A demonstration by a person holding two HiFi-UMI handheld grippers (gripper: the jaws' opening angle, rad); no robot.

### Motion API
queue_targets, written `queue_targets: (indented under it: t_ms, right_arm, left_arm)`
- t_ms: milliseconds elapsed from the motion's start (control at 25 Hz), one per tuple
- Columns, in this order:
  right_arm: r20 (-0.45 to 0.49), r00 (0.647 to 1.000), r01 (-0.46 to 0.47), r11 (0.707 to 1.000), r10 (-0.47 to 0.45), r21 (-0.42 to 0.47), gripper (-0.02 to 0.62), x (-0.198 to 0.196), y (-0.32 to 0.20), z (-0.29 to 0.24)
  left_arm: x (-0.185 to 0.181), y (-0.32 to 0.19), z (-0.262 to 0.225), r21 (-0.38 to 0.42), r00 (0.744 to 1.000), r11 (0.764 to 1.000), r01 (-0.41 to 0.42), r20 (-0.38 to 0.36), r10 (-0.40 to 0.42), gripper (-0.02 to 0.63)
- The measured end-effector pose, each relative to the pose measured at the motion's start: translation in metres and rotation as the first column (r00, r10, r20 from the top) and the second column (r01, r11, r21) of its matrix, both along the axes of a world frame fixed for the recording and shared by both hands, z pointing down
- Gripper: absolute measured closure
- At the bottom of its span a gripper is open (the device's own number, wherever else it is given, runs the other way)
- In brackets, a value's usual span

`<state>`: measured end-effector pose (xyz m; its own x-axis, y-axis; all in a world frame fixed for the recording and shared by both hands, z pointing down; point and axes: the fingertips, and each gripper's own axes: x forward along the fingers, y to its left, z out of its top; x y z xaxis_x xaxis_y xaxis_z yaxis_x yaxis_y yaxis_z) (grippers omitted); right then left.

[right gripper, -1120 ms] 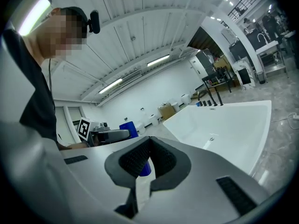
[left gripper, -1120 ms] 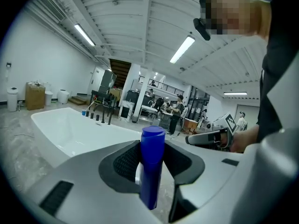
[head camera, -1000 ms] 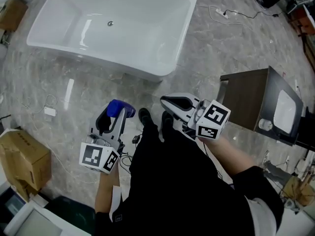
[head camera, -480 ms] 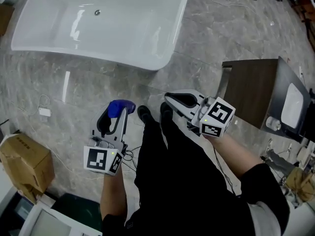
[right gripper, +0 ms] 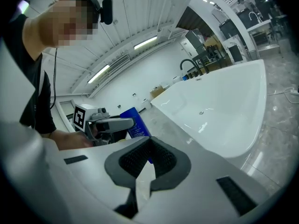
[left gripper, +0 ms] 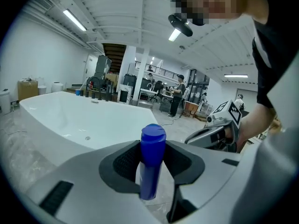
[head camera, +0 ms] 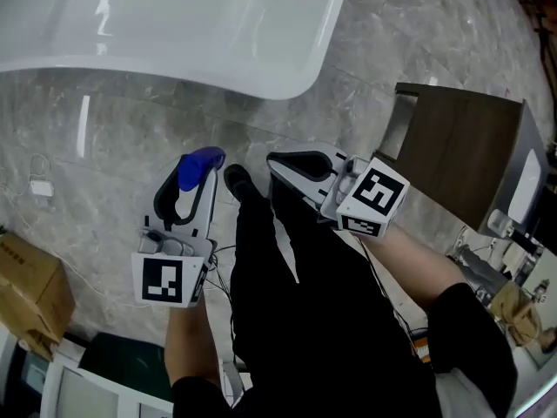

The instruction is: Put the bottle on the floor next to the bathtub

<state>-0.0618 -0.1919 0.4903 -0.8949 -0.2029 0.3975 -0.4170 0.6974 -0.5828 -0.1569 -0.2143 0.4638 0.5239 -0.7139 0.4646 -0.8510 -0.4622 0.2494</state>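
A white bathtub (head camera: 218,33) fills the top of the head view, on a grey marble floor (head camera: 113,138). My left gripper (head camera: 193,181) is shut on a blue bottle (head camera: 202,159), held above the floor just short of the tub's near rim. In the left gripper view the bottle (left gripper: 153,139) stands upright between the dark pads, with the tub (left gripper: 70,120) behind it. My right gripper (head camera: 283,165) hovers to the right of the bottle with its jaws together and nothing between them. The right gripper view shows the bottle (right gripper: 135,122) at its left and the tub (right gripper: 219,106) at its right.
A dark wood cabinet (head camera: 461,146) stands at the right, close to my right arm. A cardboard box (head camera: 26,294) sits at the lower left. A white plug with a cable (head camera: 39,185) lies on the floor at the left. The person's black legs and shoes (head camera: 237,181) are between the grippers.
The tub has slid up and closer in the head view as the person stepped toward it. Both grippers keep their hold and spacing; the bottle stays gripped.
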Motion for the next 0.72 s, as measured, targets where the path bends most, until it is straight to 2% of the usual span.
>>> queue_targets:
  t_ms: [160,360,480,720]
  right_arm:
    - [-0.006,0.999,0.038,0.999,-0.038,0.009,0.568,-0.024,0.012,0.052]
    - [0.0,0.995,0.096,0.995,-0.096,0.025,0.568,-0.04,0.027,0.1]
    - [0.008,0.991,0.13,0.99,-0.13,0.05,0.568,-0.038,0.033,0.13]
    - [-0.027,0.989,0.146,0.984,-0.144,0.098,0.568,-0.015,0.035,0.196]
  left_arm:
    - [-0.007,0.009,0.049,0.018,1.0,1.0,0.001,-0.02,0.0,0.448]
    - [-0.015,0.024,0.106,0.003,1.0,1.0,0.001,0.003,-0.001,0.448]
    - [-0.014,0.032,0.14,-0.005,1.0,1.0,0.016,0.011,-0.015,0.448]
    - [0.008,0.048,0.208,0.0,1.0,1.0,-0.027,-0.004,0.027,0.449]
